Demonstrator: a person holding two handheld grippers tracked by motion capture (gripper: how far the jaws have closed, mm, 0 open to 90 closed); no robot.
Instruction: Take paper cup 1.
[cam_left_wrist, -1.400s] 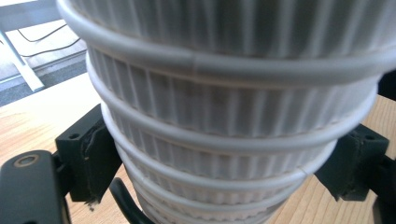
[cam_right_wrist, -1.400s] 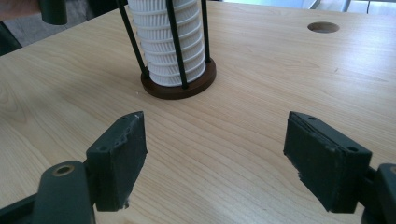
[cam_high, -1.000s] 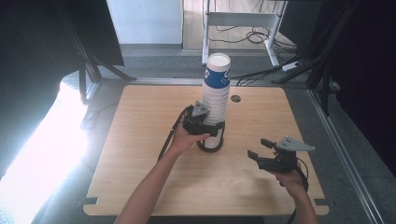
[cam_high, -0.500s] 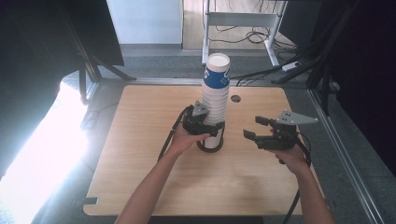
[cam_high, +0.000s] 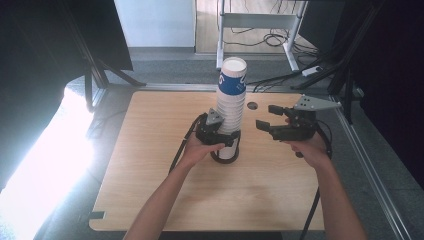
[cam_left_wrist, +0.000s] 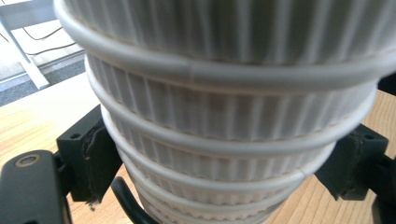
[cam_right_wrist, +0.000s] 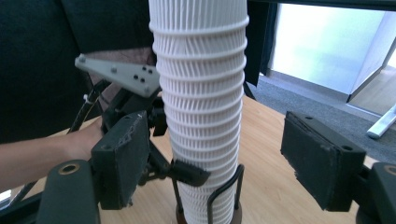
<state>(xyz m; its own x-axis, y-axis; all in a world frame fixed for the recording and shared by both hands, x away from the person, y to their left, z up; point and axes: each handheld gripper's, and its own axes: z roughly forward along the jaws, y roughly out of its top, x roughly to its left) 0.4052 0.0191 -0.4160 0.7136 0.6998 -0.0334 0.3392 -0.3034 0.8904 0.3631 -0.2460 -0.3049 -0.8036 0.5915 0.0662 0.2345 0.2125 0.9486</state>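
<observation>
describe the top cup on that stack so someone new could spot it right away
Start at the light wooden table and find the tall stack of ribbed white paper cups standing upright in a black wire holder near its middle, with the left tongs closed around its lower part. The cup crowning the stack is the one with a blue printed band, whereas those below show plain white ribs.

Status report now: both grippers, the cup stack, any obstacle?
Left gripper shut on cup stack, low down. Right gripper open, beside the stack, apart from it. Stack upright in black wire holder. Nothing between right fingers and stack.
</observation>
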